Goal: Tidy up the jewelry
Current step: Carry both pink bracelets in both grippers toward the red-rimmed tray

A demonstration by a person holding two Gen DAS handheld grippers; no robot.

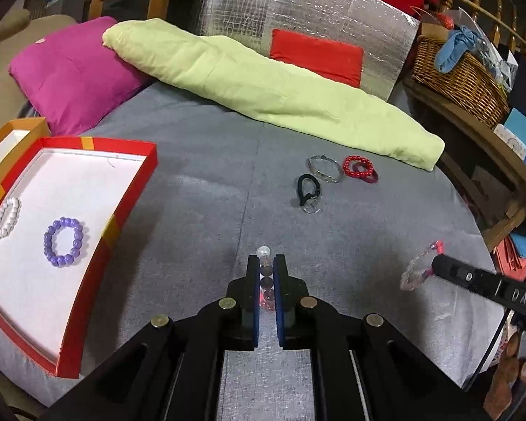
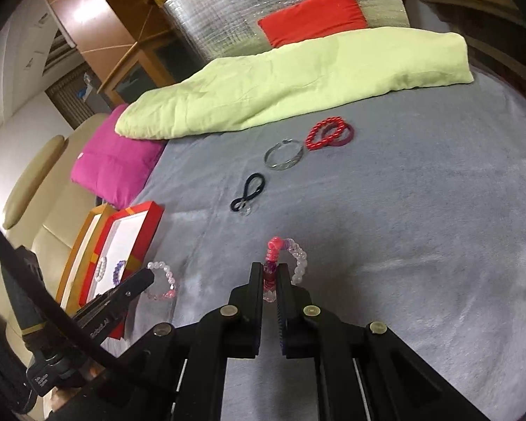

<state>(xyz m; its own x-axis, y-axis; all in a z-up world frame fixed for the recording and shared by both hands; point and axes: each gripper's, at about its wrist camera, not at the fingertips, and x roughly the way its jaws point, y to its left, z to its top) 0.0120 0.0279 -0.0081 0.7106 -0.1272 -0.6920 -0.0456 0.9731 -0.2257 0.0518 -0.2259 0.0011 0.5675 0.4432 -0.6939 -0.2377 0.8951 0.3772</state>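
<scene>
Pink-and-clear beaded bracelet (image 2: 291, 259), looped

We see from both wrists, each camera looking forward and down along its own fingers, close over the grey bed (image 1: 200, 210), and both views share the red box (image 1: 122, 217), the green blanket (image 1: 270, 87) and each other's gripper.

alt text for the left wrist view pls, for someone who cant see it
The left hand-held gripper is shut on a beaded bracelet above a grey bedspread. At left, a red box holds purple and white bracelets; more jewelry lies ahead.
</scene>
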